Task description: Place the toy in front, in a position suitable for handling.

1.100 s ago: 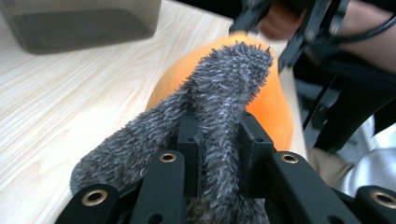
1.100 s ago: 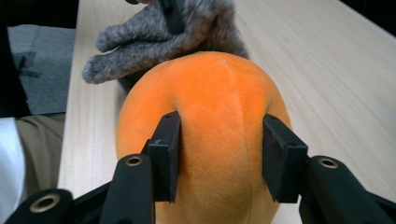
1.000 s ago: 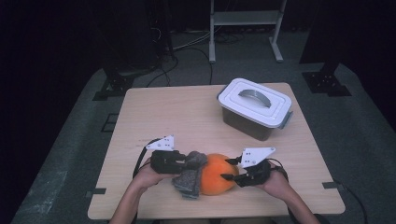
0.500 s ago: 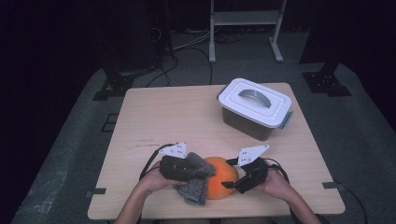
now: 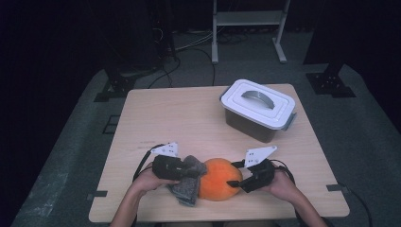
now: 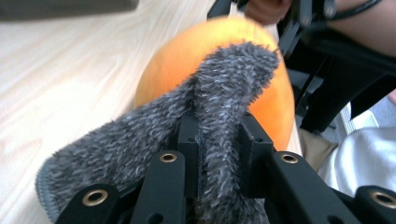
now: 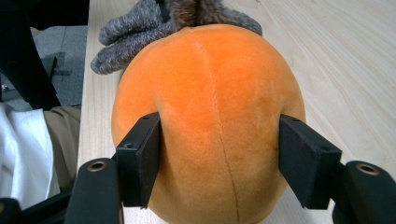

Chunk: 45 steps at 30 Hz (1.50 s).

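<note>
An orange plush ball [image 5: 218, 178] lies near the table's front edge. Against its left side, my left gripper [image 5: 196, 170] is shut on a grey fuzzy cloth [image 5: 187, 187]. In the left gripper view the cloth [image 6: 224, 93] is pinched between the jaws of this gripper [image 6: 219, 135] and drapes over the plush [image 6: 187, 51]. From the right, my right gripper [image 5: 234, 177] has its jaws on either side of the plush. Those jaws have just been closing. In the right gripper view this gripper [image 7: 217, 149] presses into the plush [image 7: 210, 116], with the cloth [image 7: 135, 28] behind.
A white lidded box [image 5: 259, 109] with a grey handle stands at the back right of the wooden table [image 5: 179, 118]. A metal shelf frame [image 5: 248, 28] and cables are on the floor beyond. The person's lap is close below the front edge.
The left gripper with the cloth shifted slightly right against the plush, then back a little. The right hand stayed about where it was, beside the plush.
</note>
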Available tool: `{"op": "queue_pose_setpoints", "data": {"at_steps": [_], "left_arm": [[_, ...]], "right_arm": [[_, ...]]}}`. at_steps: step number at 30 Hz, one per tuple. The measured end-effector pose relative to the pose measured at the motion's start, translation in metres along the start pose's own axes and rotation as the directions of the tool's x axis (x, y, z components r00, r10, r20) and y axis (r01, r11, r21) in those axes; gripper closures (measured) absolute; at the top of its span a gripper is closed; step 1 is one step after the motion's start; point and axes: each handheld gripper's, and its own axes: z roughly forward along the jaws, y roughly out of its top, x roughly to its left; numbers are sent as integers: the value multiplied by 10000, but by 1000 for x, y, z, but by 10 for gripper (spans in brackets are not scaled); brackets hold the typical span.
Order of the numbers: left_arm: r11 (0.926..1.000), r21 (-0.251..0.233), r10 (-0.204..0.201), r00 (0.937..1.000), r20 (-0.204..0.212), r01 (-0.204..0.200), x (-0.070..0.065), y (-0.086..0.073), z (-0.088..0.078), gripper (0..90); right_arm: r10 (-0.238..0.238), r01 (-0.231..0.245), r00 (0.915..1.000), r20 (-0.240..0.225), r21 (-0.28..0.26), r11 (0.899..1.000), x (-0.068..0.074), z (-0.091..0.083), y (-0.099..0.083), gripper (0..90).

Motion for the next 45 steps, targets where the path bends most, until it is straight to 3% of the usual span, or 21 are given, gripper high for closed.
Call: {"op": "queue_pose_setpoints", "data": {"at_steps": [2, 7, 9, 14, 19, 22, 25, 30, 32, 35, 37, 39, 41, 43, 45], "left_arm": [[9990, -435, 135, 9998, 166, -128, -4, 6, 2, 741], [9943, -848, 650, 9979, 79, -641, -18, 21, 13, 735], [9944, -739, 756, 9971, 44, -750, -20, 23, 16, 732], [9980, -417, 475, 9988, -108, -480, -12, 13, 12, 736], [9996, -13, 281, 9989, -362, -282, -6, 4, 4, 741], [9996, 181, 229, 9990, -372, -223, -4, 2, 5, 743], [9996, 203, 194, 9991, -369, -187, -3, 2, 5, 743], [9998, 117, 155, 9996, -243, -153, -3, 3, 5, 742], [9999, 60, 134, 9997, -210, -133, -3, 5, 4, 742], [9990, -318, 314, 9995, -82, -317, -9, 16, 1, 743], [9964, -542, 646, 9979, 8, -645, -18, 26, 1, 743], [9934, -508, 1028, 9947, 57, -1024, -27, 37, 3, 742], [9899, -106, 1410, 9899, -161, -1412, -34, 43, 6, 742], [9904, 99, 1381, 9900, -304, -1378, -33, 42, 7, 742], [9930, 226, 1168, 9928, -267, -1162, -28, 35, 8, 744]], "right_arm": [[-111, 112, 9999, 56, -88, 9999, 2, 1, 1, 346], [-492, 493, 9986, 197, -28, 9988, 8, 5, 5, 351], [-550, 549, 9983, 210, 54, 9985, 9, 5, 5, 357], [-581, 579, 9983, 103, 154, 9982, 6, 1, 3, 425], [-566, 565, 9984, 69, 168, 9983, 7, 0, 5, 420], [-136, 137, 9998, -116, 24, 9999, 3, 0, 5, 304], [361, -363, 9992, -142, -123, 9993, -4, -4, 3, 256], [652, -656, 9970, -411, -71, 9978, -8, -1, -3, 244], [775, -776, 9953, -585, -4, 9970, -9, 2, -4, 319], [531, -531, 9980, -332, -15, 9986, -4, -3, 2, 449], [175, -177, 9998, -96, -137, 9998, 2, -6, 10, 477], [-317, 319, 9993, 174, -107, 9994, 10, -6, 19, 487], [-586, 587, 9980, 257, -58, 9983, 15, -4, 24, 488], [-540, 540, 9982, 264, 12, 9985, 16, -3, 24, 484], [-201, 202, 9997, 158, -77, 9998, 13, -2, 21, 440]]}}
